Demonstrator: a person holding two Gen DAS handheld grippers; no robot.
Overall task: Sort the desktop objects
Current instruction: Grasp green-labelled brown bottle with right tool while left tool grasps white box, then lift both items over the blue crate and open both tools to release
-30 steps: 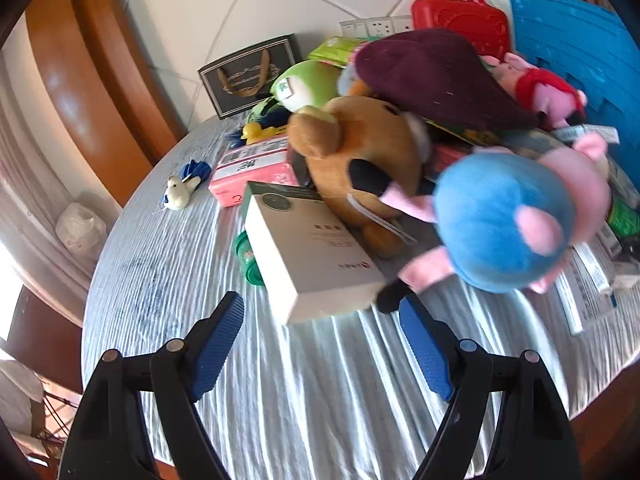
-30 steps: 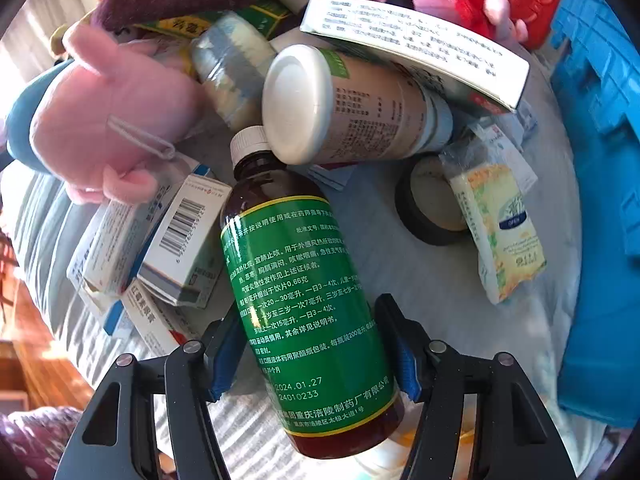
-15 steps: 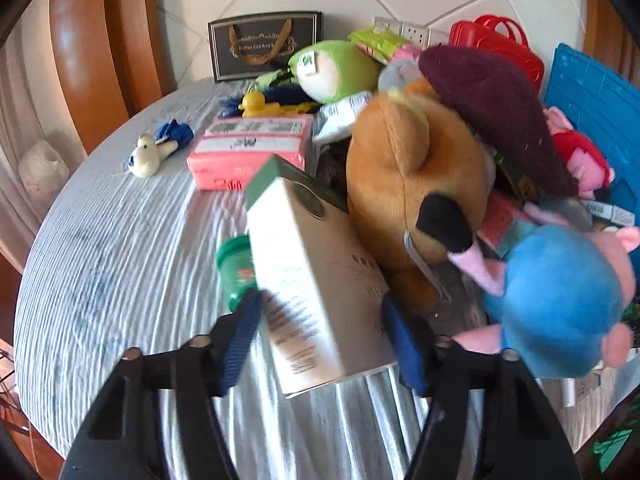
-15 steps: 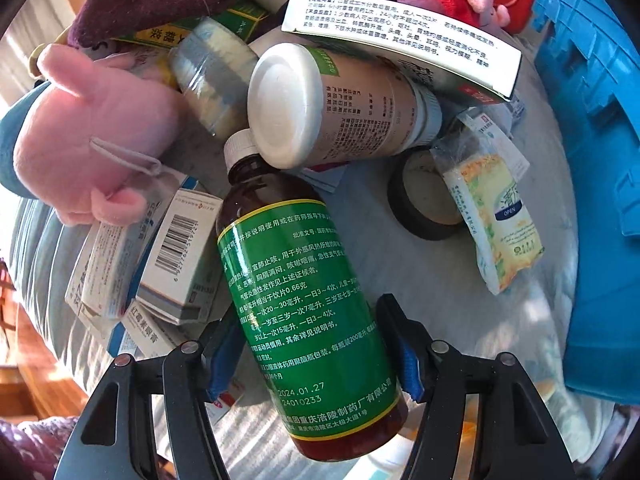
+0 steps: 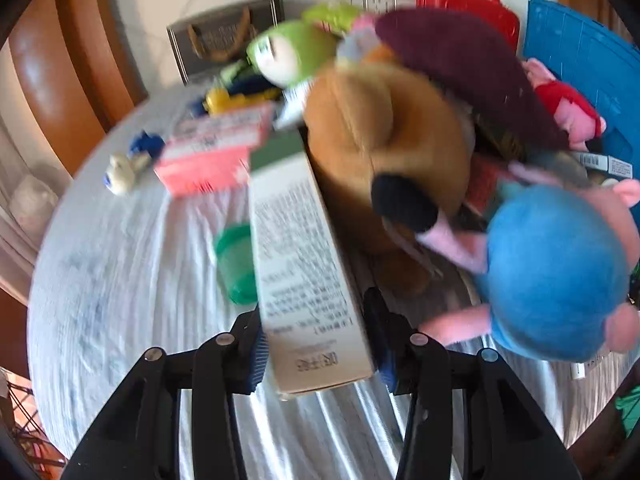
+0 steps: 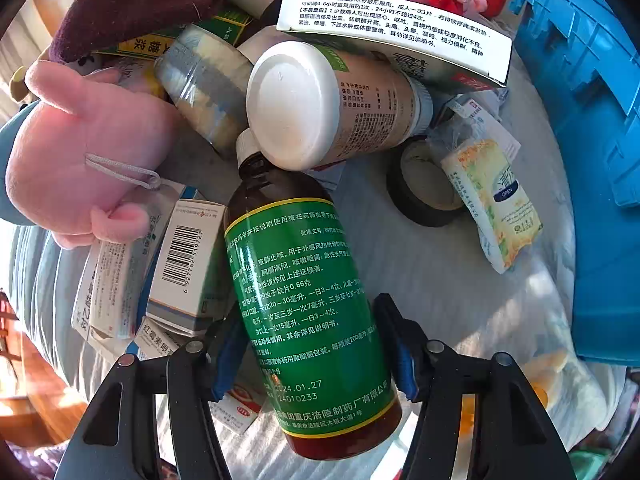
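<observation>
Left hand-held gripper (image 5: 320,344) tilted steeply down at frame bottom, jaws closing on a white box (image 5: 304,264) lying on the table (image 5: 120,280), right hand-held gripper (image 6: 310,348) pointed down, jaws closing against a green-labelled bottle (image 6: 308,312) at lower centre.

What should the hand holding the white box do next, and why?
Probably finish squeezing, then lift a little. The left gripper is closing with the white box between its blue pads, which look right at its sides. The box leans against the brown plush, so a small lift should free it from the pile.
</observation>
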